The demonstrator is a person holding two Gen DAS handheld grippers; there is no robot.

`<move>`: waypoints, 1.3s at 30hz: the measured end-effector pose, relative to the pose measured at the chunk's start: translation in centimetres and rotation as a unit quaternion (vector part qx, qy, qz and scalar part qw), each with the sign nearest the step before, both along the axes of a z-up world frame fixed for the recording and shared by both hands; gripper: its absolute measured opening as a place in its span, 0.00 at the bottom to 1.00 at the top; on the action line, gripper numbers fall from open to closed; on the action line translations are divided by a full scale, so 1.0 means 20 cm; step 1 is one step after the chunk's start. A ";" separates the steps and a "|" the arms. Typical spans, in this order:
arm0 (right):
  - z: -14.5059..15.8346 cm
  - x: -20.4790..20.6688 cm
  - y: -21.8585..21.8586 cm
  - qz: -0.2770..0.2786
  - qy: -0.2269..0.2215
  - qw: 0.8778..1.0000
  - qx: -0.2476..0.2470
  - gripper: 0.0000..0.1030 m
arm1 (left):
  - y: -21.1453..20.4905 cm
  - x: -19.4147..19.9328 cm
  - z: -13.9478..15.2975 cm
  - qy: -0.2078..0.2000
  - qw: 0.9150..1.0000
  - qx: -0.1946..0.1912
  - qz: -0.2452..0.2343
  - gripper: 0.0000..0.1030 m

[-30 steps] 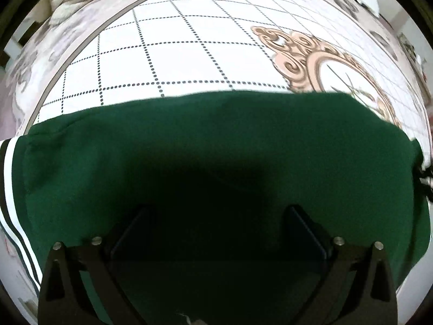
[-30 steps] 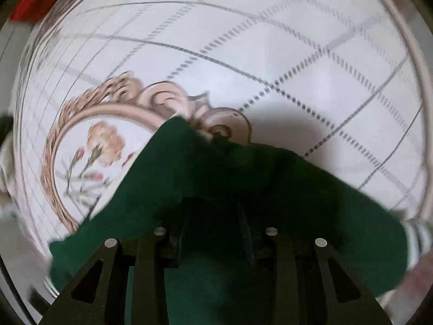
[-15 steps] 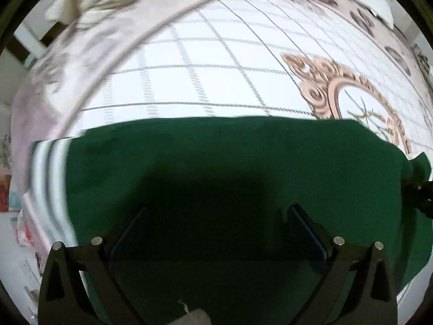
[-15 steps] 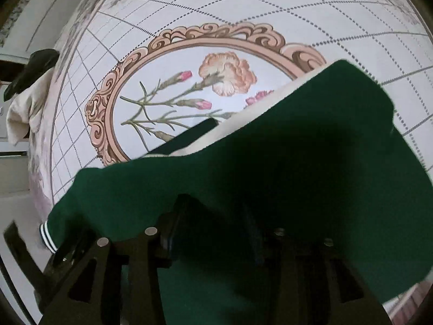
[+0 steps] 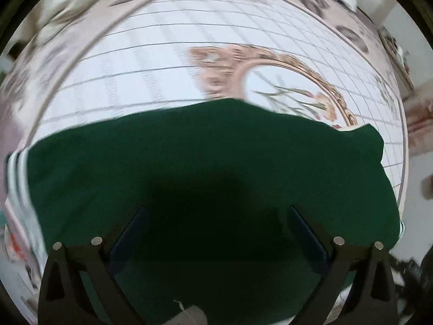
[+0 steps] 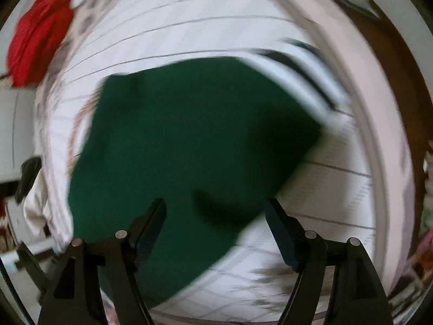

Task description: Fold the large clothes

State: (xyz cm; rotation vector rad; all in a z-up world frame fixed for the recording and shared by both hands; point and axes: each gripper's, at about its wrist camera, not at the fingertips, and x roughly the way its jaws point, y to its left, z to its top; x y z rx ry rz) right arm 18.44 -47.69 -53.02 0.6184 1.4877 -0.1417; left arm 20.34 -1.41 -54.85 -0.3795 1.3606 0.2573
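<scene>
A dark green garment (image 5: 205,157) with white-striped cuffs lies folded on a white patterned bed cover (image 5: 151,62). In the left wrist view it fills the lower half, and my left gripper (image 5: 216,216) hovers just over it, wide open and empty. In the right wrist view the garment (image 6: 189,135) lies as a folded slab with its striped band (image 6: 305,70) at the upper right. My right gripper (image 6: 215,211) is open and empty over the garment's near corner. Both views are motion-blurred.
The bed cover has a grid pattern and an ornate floral medallion (image 5: 284,81). A red cloth (image 6: 38,38) lies at the bed's far corner. A cream cloth (image 5: 59,8) lies beyond the bed edge. The bed's border (image 6: 379,135) runs along the right.
My right gripper has opened and let go of the green garment, then drawn back and swung. The garment now lies folded over. My left gripper stays open and has shifted.
</scene>
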 end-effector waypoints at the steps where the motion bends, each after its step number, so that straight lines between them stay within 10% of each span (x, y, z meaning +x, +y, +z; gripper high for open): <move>1: -0.04 -0.02 -0.05 -0.011 -0.006 1.000 0.005 0.75 | -0.05 0.06 -0.07 0.012 1.000 0.016 -0.017 1.00; 12: -0.40 0.10 -0.19 -0.093 -0.131 0.967 0.198 0.86 | 0.03 0.14 -0.22 0.036 0.999 -0.012 -0.013 1.00; 15: -0.44 0.13 -0.19 -0.102 -0.138 0.956 0.236 0.31 | 0.02 0.18 -0.22 0.034 0.999 0.003 -0.016 1.00; 21: -0.25 0.04 -0.19 -0.157 -0.178 0.935 0.262 0.23 | 0.04 0.24 -0.24 0.026 0.999 0.002 -0.020 1.00; 23: -0.23 0.02 -0.19 -0.152 -0.183 0.937 0.256 0.24 | 0.02 0.25 -0.23 0.027 0.999 0.014 -0.025 1.00; 26: -0.41 0.07 -0.22 -0.133 -0.129 0.948 0.260 0.68 | 0.02 0.25 -0.24 0.025 1.000 0.006 -0.017 1.00; 29: -0.56 0.13 -0.21 -0.126 -0.131 0.931 0.317 0.79 | 0.03 0.23 -0.25 0.021 1.000 0.002 -0.016 1.00; 30: -0.56 0.16 -0.18 -0.115 -0.138 0.929 0.322 0.76 | 0.03 0.22 -0.26 0.019 1.000 0.003 -0.017 1.00; 33: -0.50 0.19 -0.08 -0.090 -0.146 0.941 0.291 0.23 | 0.06 0.20 -0.25 0.014 1.000 0.004 -0.010 1.00; 39: -0.21 0.09 -0.09 -0.136 -0.200 0.924 0.297 0.21 | 0.04 0.28 -0.28 0.016 1.000 -0.005 -0.022 1.00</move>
